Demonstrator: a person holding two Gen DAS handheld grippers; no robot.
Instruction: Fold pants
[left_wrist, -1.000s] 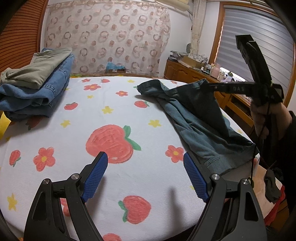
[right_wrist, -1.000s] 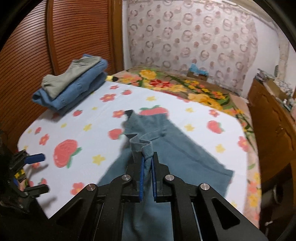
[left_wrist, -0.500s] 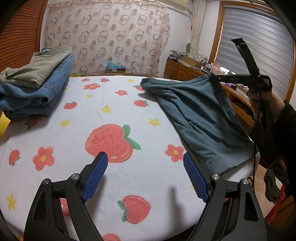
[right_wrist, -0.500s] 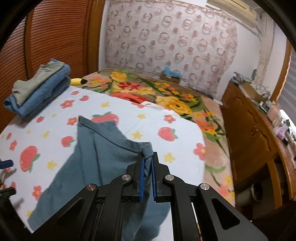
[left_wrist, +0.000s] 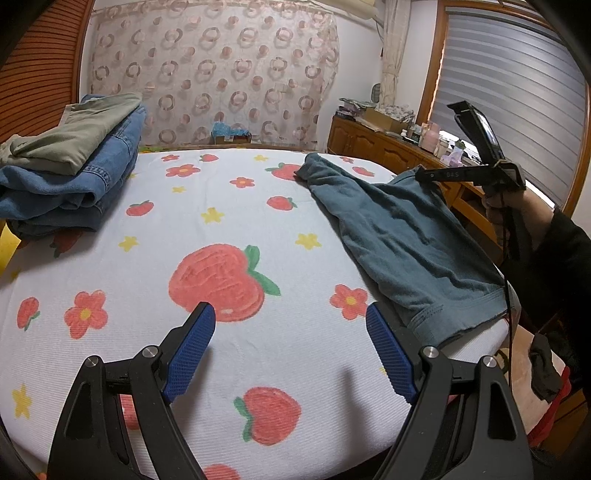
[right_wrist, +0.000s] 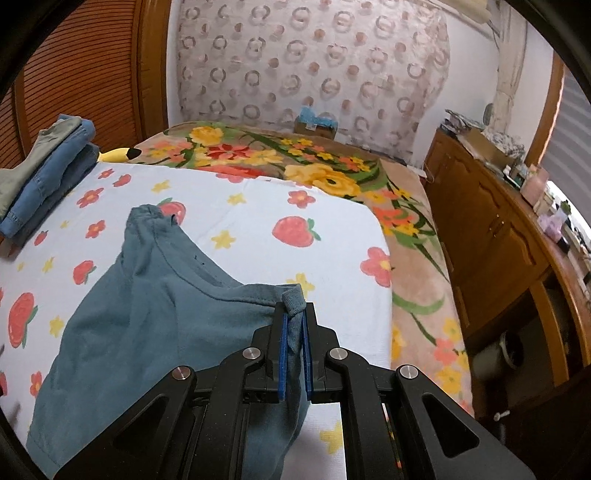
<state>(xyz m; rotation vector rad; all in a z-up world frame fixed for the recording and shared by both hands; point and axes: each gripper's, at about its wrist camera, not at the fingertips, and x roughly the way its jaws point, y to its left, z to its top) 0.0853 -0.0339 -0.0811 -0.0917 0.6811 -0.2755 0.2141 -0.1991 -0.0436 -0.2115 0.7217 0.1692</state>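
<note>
Teal cotton pants (right_wrist: 155, 314) lie spread on the strawberry-print bed cover (left_wrist: 258, 236), one corner clamped in our right claw (right_wrist: 294, 354), so we keep that edge taut while our wide-apart, empty left claw (left_wrist: 290, 350) takes the near hem.

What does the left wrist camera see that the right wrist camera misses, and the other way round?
Only the left view shows the open left claw, empty above the strawberry sheet, and the window blind. Only the right view shows, close up, the right claw pinching the teal pants at one corner, plus the flowered blanket. Both show the teal pants, the sheet, the folded clothes stack and the wooden dresser.
</note>
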